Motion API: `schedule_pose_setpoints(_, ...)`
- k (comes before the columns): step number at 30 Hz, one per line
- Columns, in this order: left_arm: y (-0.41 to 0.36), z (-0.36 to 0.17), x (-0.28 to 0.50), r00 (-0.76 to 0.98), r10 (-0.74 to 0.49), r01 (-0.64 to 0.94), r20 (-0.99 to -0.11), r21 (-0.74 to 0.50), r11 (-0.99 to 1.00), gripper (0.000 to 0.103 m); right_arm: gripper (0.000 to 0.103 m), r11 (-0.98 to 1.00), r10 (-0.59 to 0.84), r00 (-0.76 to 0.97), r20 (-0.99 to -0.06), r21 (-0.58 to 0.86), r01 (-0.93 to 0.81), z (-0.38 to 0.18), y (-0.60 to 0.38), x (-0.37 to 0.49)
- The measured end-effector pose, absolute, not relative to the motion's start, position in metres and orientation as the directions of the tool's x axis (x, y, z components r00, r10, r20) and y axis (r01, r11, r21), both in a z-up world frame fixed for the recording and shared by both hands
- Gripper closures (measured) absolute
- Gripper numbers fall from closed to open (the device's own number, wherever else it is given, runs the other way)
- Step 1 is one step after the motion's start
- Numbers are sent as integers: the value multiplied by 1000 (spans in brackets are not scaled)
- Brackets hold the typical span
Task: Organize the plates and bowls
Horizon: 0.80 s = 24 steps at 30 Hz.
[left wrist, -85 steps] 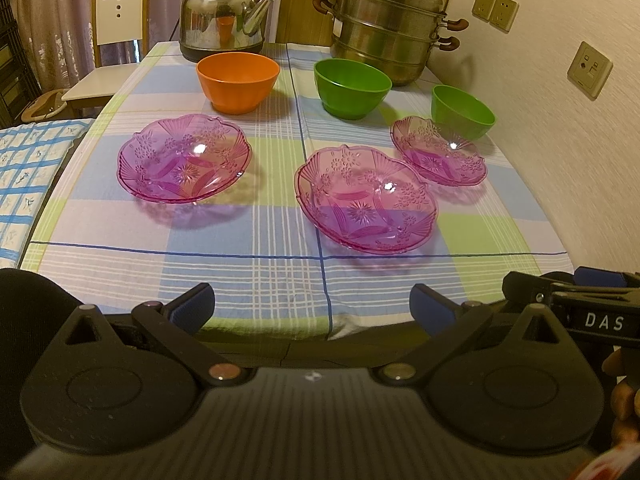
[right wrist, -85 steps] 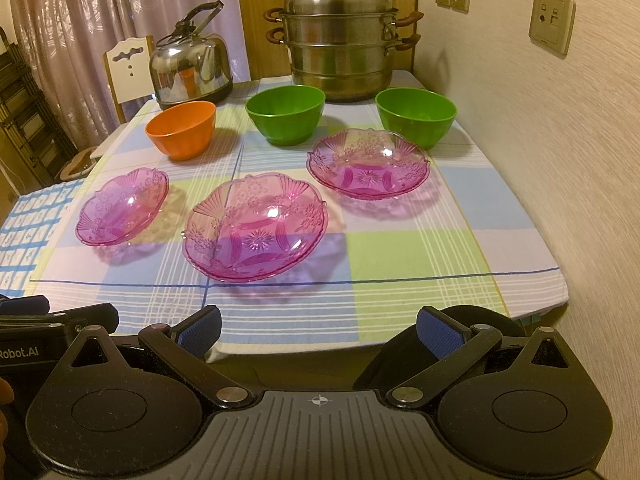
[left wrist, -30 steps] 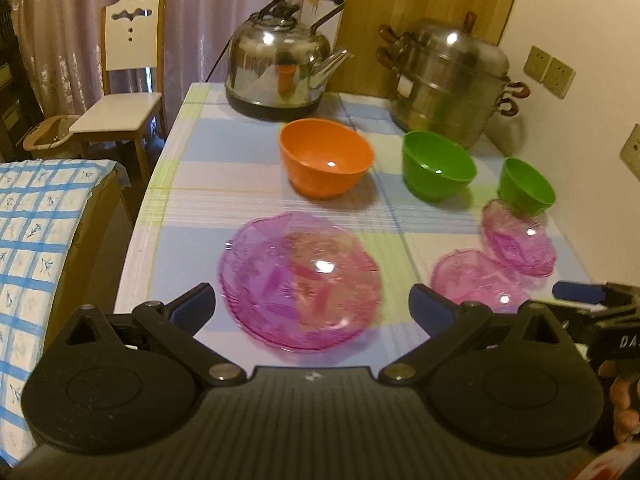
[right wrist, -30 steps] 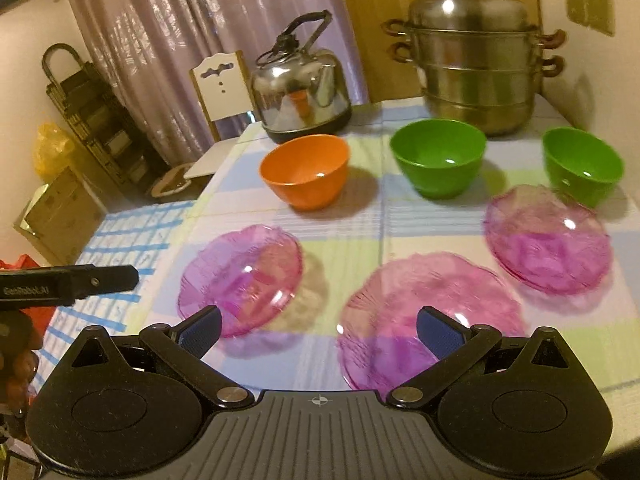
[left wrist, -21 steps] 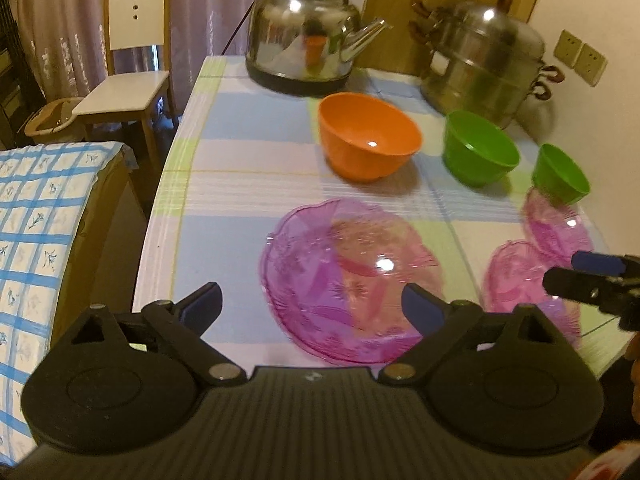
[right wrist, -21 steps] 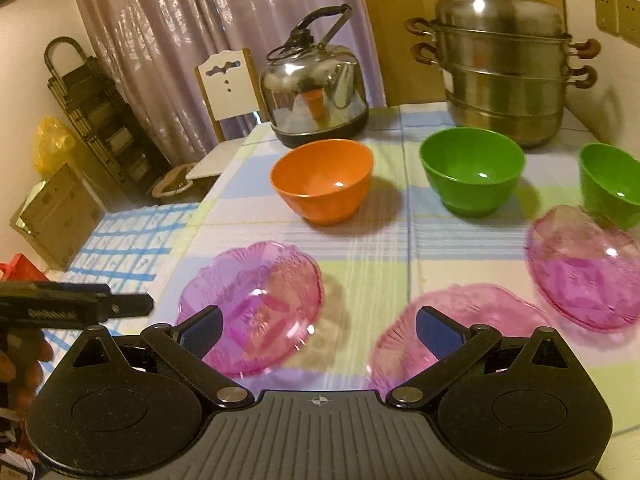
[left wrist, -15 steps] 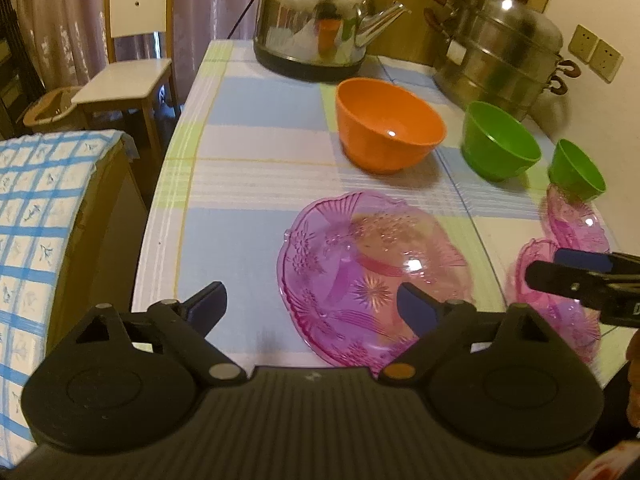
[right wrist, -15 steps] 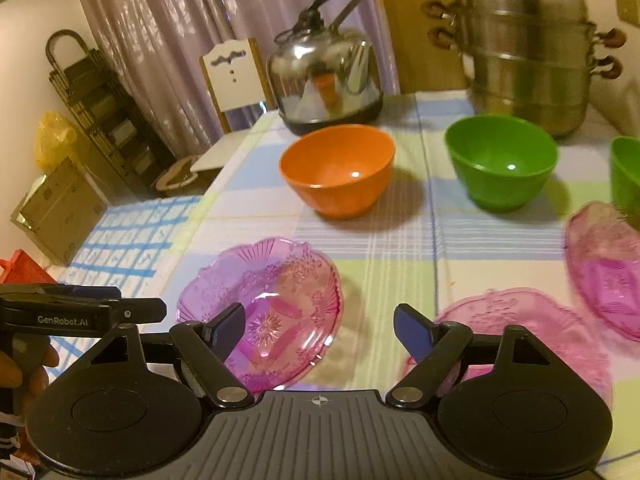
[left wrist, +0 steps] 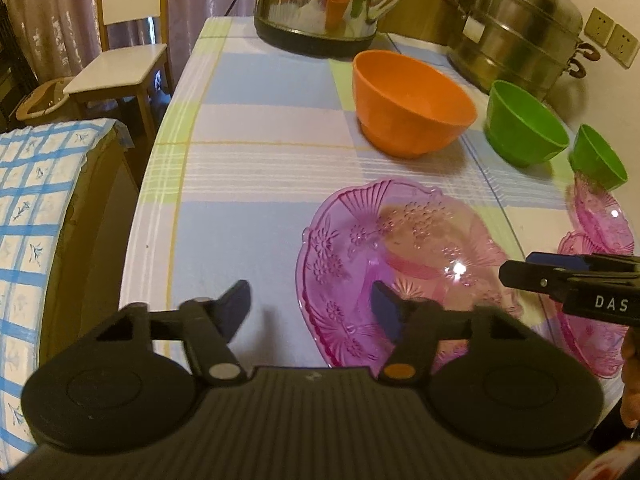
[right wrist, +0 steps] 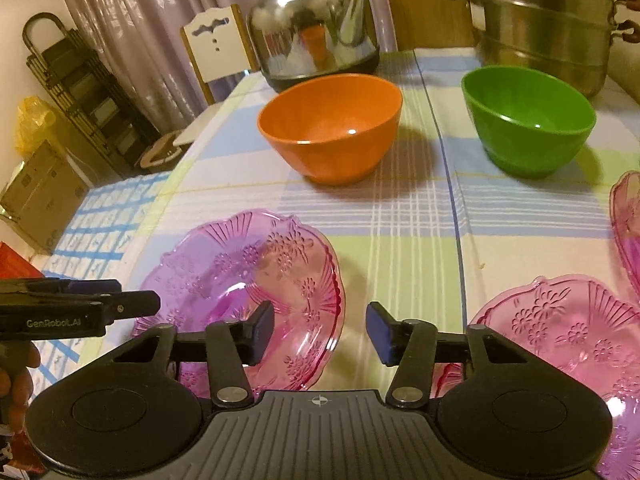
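Note:
A pink glass plate (left wrist: pixel 400 260) lies at the table's front left; it also shows in the right wrist view (right wrist: pixel 248 280). My left gripper (left wrist: pixel 310 310) is open and straddles its left rim. My right gripper (right wrist: pixel 318 334) is open and straddles its right rim. Neither has closed on it. A second pink plate (right wrist: pixel 568 340) lies to the right, a third (right wrist: pixel 628 216) beyond it. An orange bowl (right wrist: pixel 332 128) and a green bowl (right wrist: pixel 528 120) stand behind. A smaller green bowl (left wrist: pixel 598 164) stands far right.
A steel kettle (right wrist: pixel 316 28) and a stacked steel steamer pot (right wrist: pixel 548 20) stand at the table's back. A white chair (left wrist: pixel 124 40) and a blue-checked cloth surface (left wrist: pixel 32 220) lie left of the checked tablecloth (left wrist: pixel 248 160). A wall is on the right.
Both grippers have moved forward and down to the front-left pink plate. Their jaws have narrowed from wide open but stay open around the plate's opposite rims.

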<state>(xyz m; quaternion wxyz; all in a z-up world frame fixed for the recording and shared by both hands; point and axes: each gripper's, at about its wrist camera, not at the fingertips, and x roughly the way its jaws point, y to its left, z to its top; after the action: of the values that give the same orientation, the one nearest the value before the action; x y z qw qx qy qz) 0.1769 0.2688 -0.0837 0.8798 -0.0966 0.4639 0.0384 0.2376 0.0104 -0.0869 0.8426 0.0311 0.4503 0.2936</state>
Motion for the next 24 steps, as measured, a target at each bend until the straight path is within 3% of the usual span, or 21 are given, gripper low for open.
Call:
schedule_pose_setpoints(6, 270, -92, 183, 556, -40, -154, -830, -150, 977, 66, 63, 829, 519, 400, -755, 330, -452, -95, 13, 243)
schedule_pose_setpoints(24, 269, -94, 187, 546, -16, -166, -838, -127, 978, 93, 91, 841, 506, 382, -774, 343, -419, -100, 12, 247)
